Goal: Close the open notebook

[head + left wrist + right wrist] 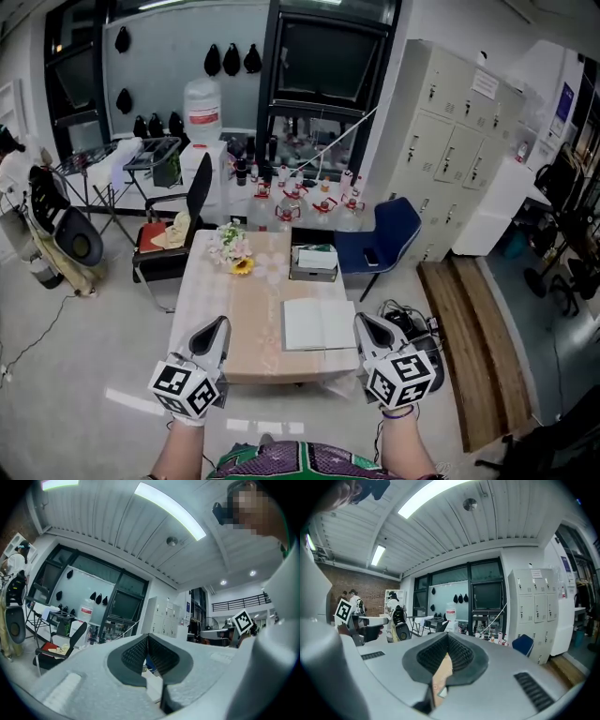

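Observation:
The open notebook [319,324] lies flat with white pages up, on the right front part of the table [211,291], partly on a tan runner [258,319]. My left gripper [221,322] is held just before the table's front left corner, jaws together and empty. My right gripper [361,319] hangs at the front right corner, close beside the notebook's right edge, jaws together and empty. In the left gripper view the left gripper [148,635] shows its pads meeting at the tip. In the right gripper view the right gripper [447,634] is closed the same way.
A bunch of flowers [232,248] and a green and white box [314,261] stand at the table's far end. A blue chair [389,234] is at the far right, a black chair [173,234] at the far left. Cables [412,323] and wooden planks [469,328] lie on the floor at right.

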A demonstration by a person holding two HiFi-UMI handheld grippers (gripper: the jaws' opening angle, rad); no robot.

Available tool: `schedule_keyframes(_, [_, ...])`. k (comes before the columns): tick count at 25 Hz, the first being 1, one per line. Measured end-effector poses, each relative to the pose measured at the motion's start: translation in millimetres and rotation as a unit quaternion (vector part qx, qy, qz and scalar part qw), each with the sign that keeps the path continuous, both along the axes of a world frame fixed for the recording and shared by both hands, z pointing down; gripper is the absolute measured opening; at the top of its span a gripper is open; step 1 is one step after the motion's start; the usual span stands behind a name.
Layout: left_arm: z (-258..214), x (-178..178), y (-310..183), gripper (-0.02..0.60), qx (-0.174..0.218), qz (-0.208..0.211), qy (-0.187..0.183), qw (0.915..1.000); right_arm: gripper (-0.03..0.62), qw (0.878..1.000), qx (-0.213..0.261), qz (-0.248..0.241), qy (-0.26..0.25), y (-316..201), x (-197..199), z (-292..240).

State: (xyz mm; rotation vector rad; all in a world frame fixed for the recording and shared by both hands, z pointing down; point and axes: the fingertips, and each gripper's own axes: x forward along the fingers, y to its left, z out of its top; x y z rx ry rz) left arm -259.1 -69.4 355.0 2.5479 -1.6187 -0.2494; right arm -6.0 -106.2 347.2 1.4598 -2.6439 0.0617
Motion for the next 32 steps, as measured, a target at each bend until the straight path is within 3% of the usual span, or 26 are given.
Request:
schedule_keyframes(17, [20.6, -12.7, -69.4, 0.017, -0.019, 0.026, 0.008, 0.9994, 0.003, 0.999, -0.021, 0.028, 0.019, -60.9, -5.9, 23.3])
schedule_keyframes(23, [31.3, 5.4, -90.8, 0.017, -0.032, 0.033, 0.012, 0.9988, 0.003, 0.999, -0.030, 0.015, 0.004, -88.1, -1.2, 30.1])
schedule_keyframes(32, [8.7, 33.2, -130.2, 0.017, -0.013, 0.010, -0.001, 0.9999, 0.008, 0.999, 0.017, -0.028, 0.007, -139.2, 9.6, 8.9])
